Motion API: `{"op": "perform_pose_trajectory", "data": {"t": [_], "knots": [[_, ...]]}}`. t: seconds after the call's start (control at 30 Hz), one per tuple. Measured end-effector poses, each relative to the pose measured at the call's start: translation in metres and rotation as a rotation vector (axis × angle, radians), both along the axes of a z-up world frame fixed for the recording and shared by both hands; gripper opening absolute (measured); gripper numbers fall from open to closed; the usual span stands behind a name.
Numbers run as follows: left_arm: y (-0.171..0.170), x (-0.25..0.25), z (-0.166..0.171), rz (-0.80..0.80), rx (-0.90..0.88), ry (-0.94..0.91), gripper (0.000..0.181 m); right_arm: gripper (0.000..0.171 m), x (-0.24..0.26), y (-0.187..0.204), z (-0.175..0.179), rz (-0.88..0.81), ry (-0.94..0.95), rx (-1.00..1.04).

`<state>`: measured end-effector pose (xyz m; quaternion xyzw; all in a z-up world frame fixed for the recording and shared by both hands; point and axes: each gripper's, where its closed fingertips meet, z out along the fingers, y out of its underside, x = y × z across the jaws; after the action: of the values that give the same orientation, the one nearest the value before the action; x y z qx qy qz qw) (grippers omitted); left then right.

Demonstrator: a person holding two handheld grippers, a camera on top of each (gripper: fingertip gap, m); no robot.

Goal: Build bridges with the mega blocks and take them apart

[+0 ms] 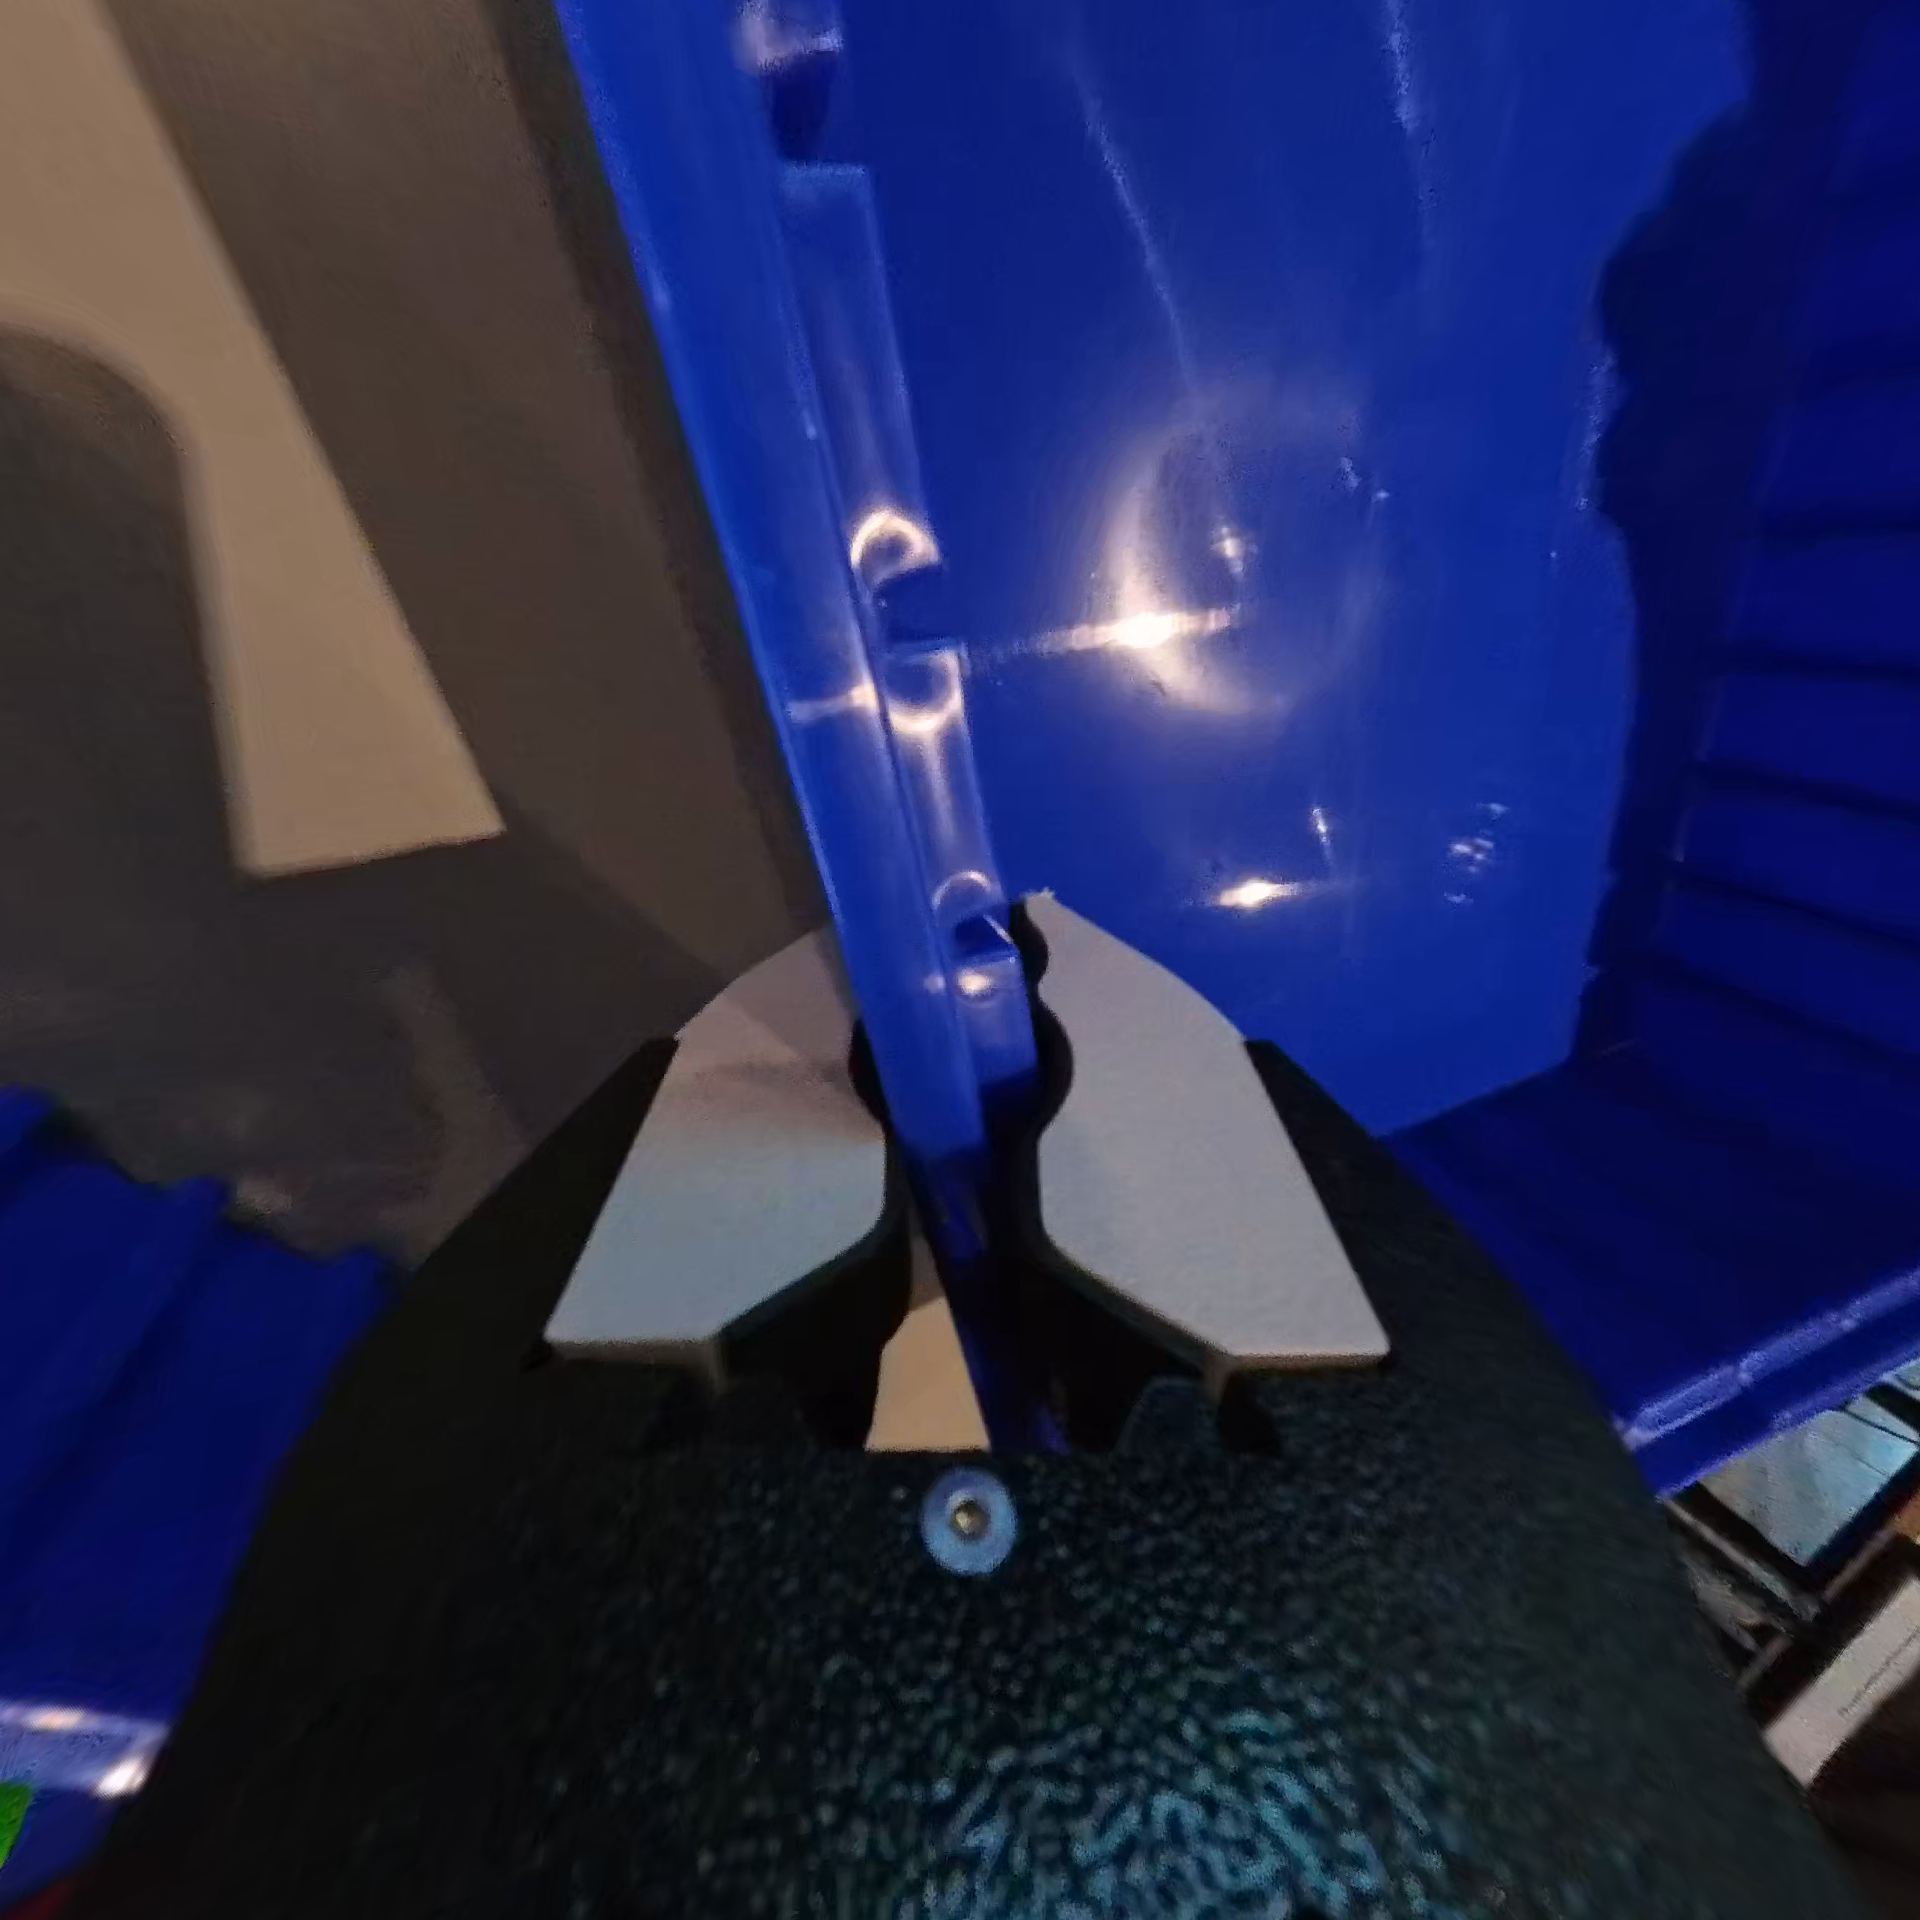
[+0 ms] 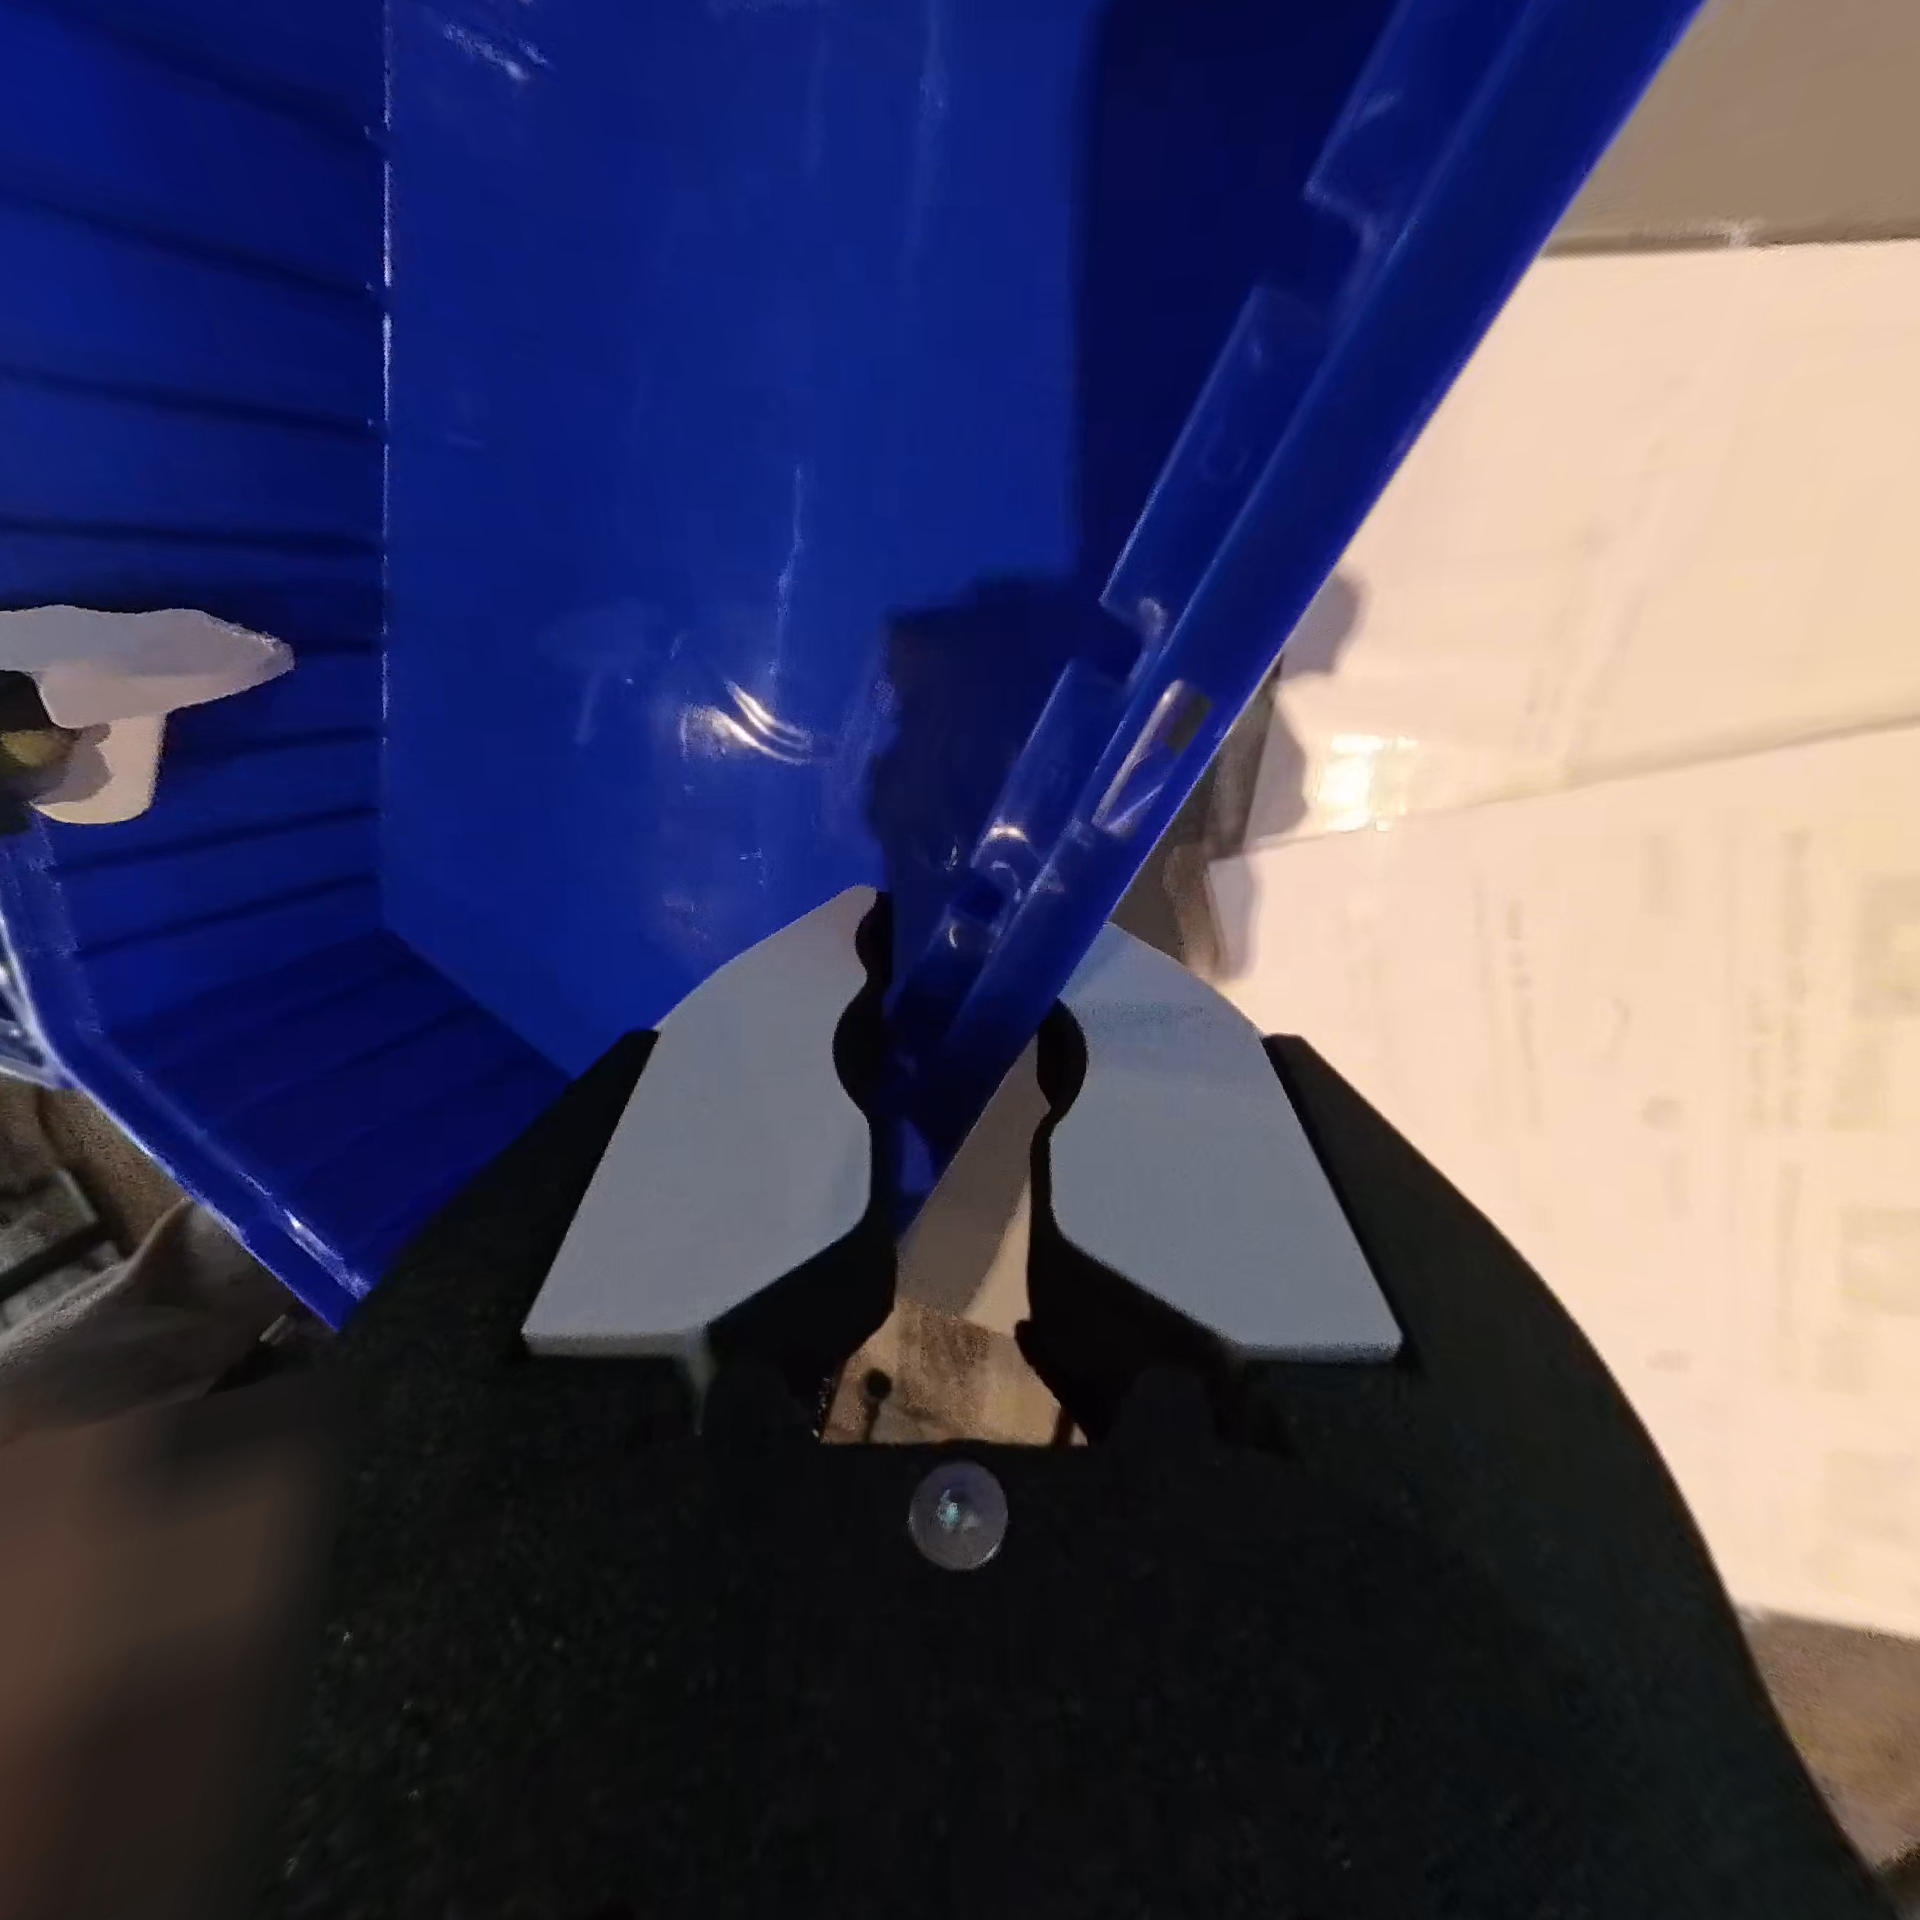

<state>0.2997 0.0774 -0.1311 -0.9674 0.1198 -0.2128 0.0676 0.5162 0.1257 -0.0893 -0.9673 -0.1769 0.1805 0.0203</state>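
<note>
Nearest the lens in the left wrist view, the black textured body of the left tool (image 1: 961, 997) is seen, with its two pale fingers (image 1: 1174, 1164) closed on the rim of a blue plastic bin (image 1: 1247, 520). The rim runs straight ahead from between the fingers, and the glossy inner wall of the bin is spread ahead and to the right of the tool. A ribbed inner face is seen at the far right. To the left of the tool, a blurred grey and beige background is shown, and a further blue shape is glimpsed at the lower left; what it is cannot be told.

In the right wrist view, the right tool (image 2: 961, 997) is likewise clamped on a rim of the blue plastic bin (image 2: 675, 416), which is gripped between the pale fingers (image 2: 727, 1143). The rim slants away ahead and to the right. The bin's interior is spread ahead and to the left, where one pale fingertip of the left tool (image 2: 125, 675) is seen against the ribbed wall. A pale, blurred surface is seen to the right.

No mega blocks can be made out in either view.
</note>
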Motion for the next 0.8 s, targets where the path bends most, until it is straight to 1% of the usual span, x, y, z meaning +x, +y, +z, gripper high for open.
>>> {"op": "perform_pose_trajectory", "data": {"t": [0.07, 0.13, 0.17, 0.2, 0.23, 0.27, 0.3, 0.33, 0.37, 0.4, 0.47, 0.53, 0.6, 0.67, 0.73, 0.8], "knots": [[-0.005, 0.000, -0.009, 0.012, -0.033, -0.023, 0.019, 0.025, -0.004, 0.008, -0.011, 0.045, -0.008, -0.015], [-0.009, 0.002, -0.011, 0.020, -0.052, -0.075, 0.025, 0.026, -0.005, 0.019, -0.023, 0.067, -0.040, -0.006], [-0.010, 0.003, -0.008, 0.020, -0.055, -0.101, 0.029, 0.025, -0.008, 0.024, -0.027, 0.050, -0.025, -0.006], [-0.012, 0.004, -0.003, 0.022, -0.067, -0.138, 0.037, 0.027, -0.011, 0.027, -0.031, 0.038, -0.008, -0.003], [-0.012, 0.006, 0.005, 0.039, -0.084, -0.196, 0.046, 0.037, -0.016, 0.030, -0.033, 0.024, 0.028, 0.005], [-0.012, 0.009, 0.016, 0.062, -0.093, -0.272, 0.055, 0.056, -0.022, 0.032, -0.033, 0.002, 0.078, 0.005], [-0.012, 0.009, 0.028, 0.069, -0.080, -0.337, 0.062, 0.071, -0.025, 0.035, -0.030, -0.019, 0.114, 0.019], [-0.012, 0.006, 0.038, 0.059, -0.048, -0.363, 0.061, 0.072, -0.026, 0.041, -0.021, -0.028, 0.147, 0.072], [-0.015, 0.001, 0.047, 0.035, -0.009, -0.369, 0.065, 0.075, -0.024, 0.049, -0.009, -0.055, 0.174, 0.140], [-0.019, -0.003, 0.059, 0.002, 0.037, -0.385, 0.064, 0.078, -0.024, 0.056, 0.009, -0.074, 0.220, 0.217], [-0.032, -0.011, 0.094, -0.065, 0.166, -0.457, 0.063, 0.076, -0.024, 0.064, 0.057, -0.100, 0.325, 0.403], [-0.050, -0.031, 0.132, -0.128, 0.346, -0.466, 0.067, 0.074, -0.028, 0.057, 0.109, -0.074, 0.391, 0.601], [-0.068, -0.068, 0.162, -0.145, 0.558, -0.407, 0.072, 0.075, -0.038, 0.037, 0.151, -0.015, 0.392, 0.810], [-0.083, -0.118, 0.182, -0.102, 0.751, -0.325, 0.073, 0.078, -0.063, 0.006, 0.177, 0.071, 0.392, 0.992], [-0.099, -0.173, 0.191, -0.008, 0.904, -0.251, 0.074, 0.078, -0.095, -0.030, 0.189, 0.155, 0.394, 1.156], [-0.115, -0.225, 0.189, 0.094, 1.001, -0.217, 0.075, 0.080, -0.132, -0.069, 0.187, 0.227, 0.415, 1.251]]}}
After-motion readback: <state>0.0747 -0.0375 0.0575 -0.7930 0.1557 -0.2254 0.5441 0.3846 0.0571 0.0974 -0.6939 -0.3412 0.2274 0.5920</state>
